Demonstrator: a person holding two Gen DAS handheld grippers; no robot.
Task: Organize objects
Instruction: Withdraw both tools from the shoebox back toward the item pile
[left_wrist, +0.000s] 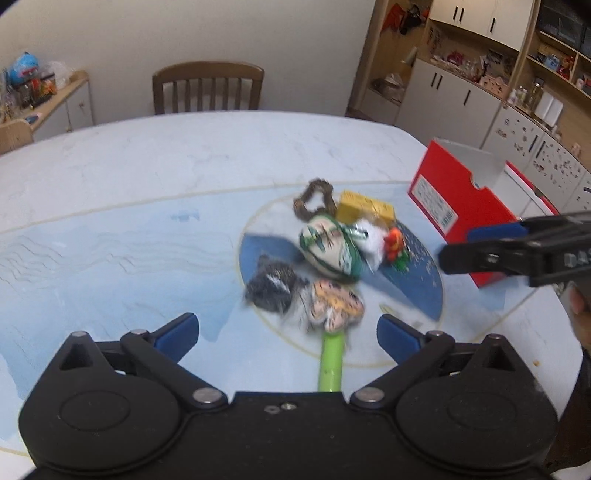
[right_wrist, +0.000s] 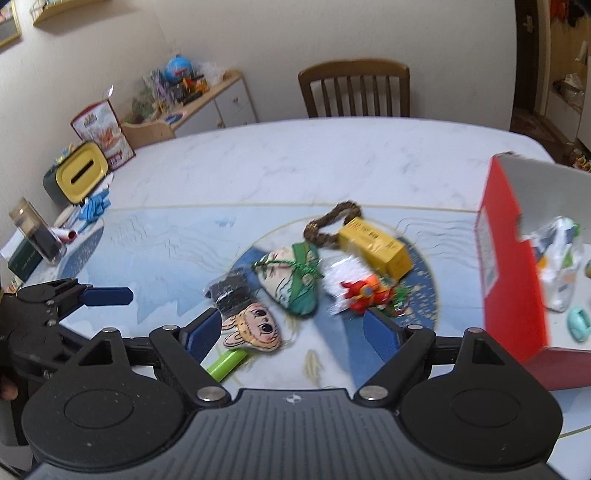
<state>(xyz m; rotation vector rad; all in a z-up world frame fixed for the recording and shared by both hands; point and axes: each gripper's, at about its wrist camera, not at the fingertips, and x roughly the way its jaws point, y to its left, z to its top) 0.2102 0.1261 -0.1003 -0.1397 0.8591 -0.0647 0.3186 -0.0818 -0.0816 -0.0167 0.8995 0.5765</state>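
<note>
Toys are heaped at the middle of the marble-patterned table (right_wrist: 295, 155): a cartoon-face plush (right_wrist: 255, 328), a green-ribboned pouch (right_wrist: 295, 277), a yellow carton (right_wrist: 375, 242). Only in the right wrist view is the inside of the red box (right_wrist: 511, 266) seen, with a white bag (right_wrist: 557, 266) in it. Bare tabletop is left toward the chair (left_wrist: 208, 88). Both the left gripper (left_wrist: 288, 330) and right gripper (right_wrist: 291, 328) are held wide open, empty. Blur obscures the small red toy (left_wrist: 395, 245).
</note>
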